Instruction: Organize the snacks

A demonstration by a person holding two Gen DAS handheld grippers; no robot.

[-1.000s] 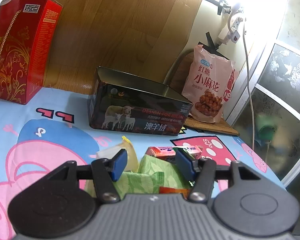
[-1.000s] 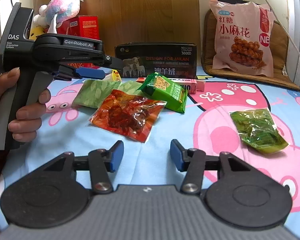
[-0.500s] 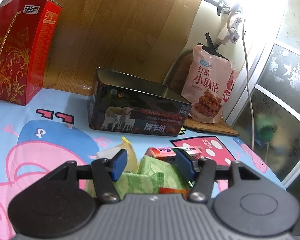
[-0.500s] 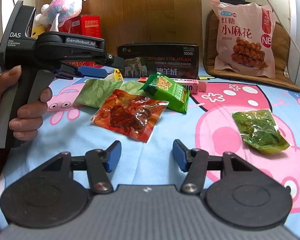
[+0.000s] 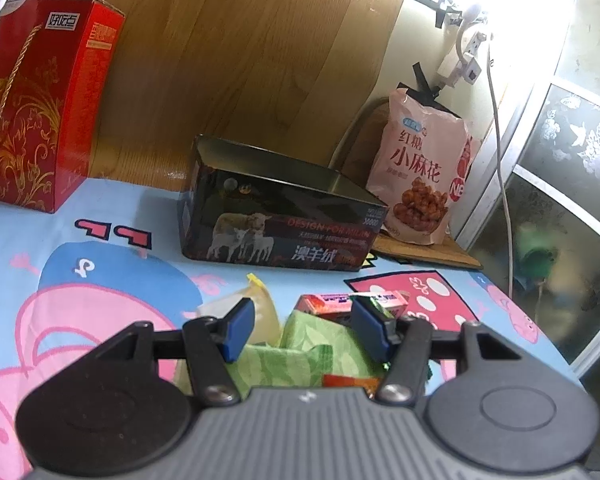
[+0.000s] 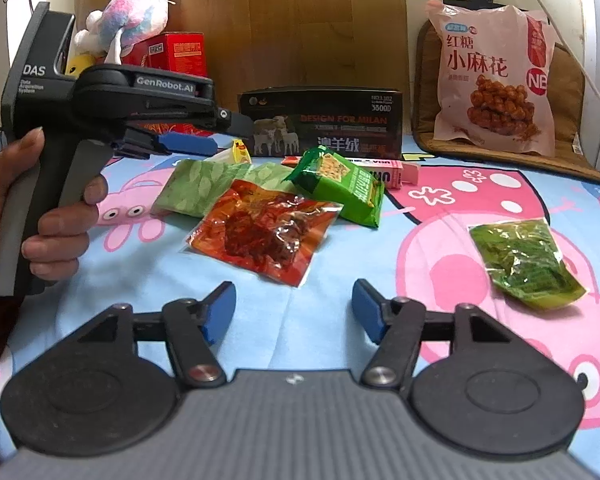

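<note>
1. Snacks are laid in a loose cluster on the cartoon-print sheet (image 6: 148, 300), in front of the open black box (image 6: 320, 124). The box is set with its long axis across the right wrist view, open side up; "DESIGN FOR MILAN" is printed on its front wall.
2. The pink bag (image 6: 492, 80), printed with large Chinese characters and a red "NB" disc, is stood upright against the brown cushion (image 6: 568, 92), to the right of the box.
3. The red gift box (image 5: 40, 112) with gold ornament and a cord handle is stood upright at the far left, a plush toy (image 6: 136, 12) resting on top of it.
4. The red clear pouch (image 6: 264, 228) is laid flat nearest the right gripper (image 6: 294, 312), its long axis running diagonally from near left to far right.
5. The green packet (image 6: 340, 186) is laid partly over the red pouch's far corner, its long axis diagonal.
6. Two pale green leaf-print packets (image 6: 196, 188) are laid flat just behind the red pouch.
7. The dark green clear pouch (image 6: 524, 264) is laid well apart, at the right.
8. The pink carton (image 6: 396, 170) is laid just before the black box, long axis parallel to it.
9. The left gripper (image 5: 306, 330), gripped by a hand (image 6: 28, 208) and marked "GenRobot.AI" and "DAS", is held partly open above the leaf-print packets; nothing is grasped.
10. The right gripper's jaws have just been opening; they are released, with only bare sheet between them.
</note>
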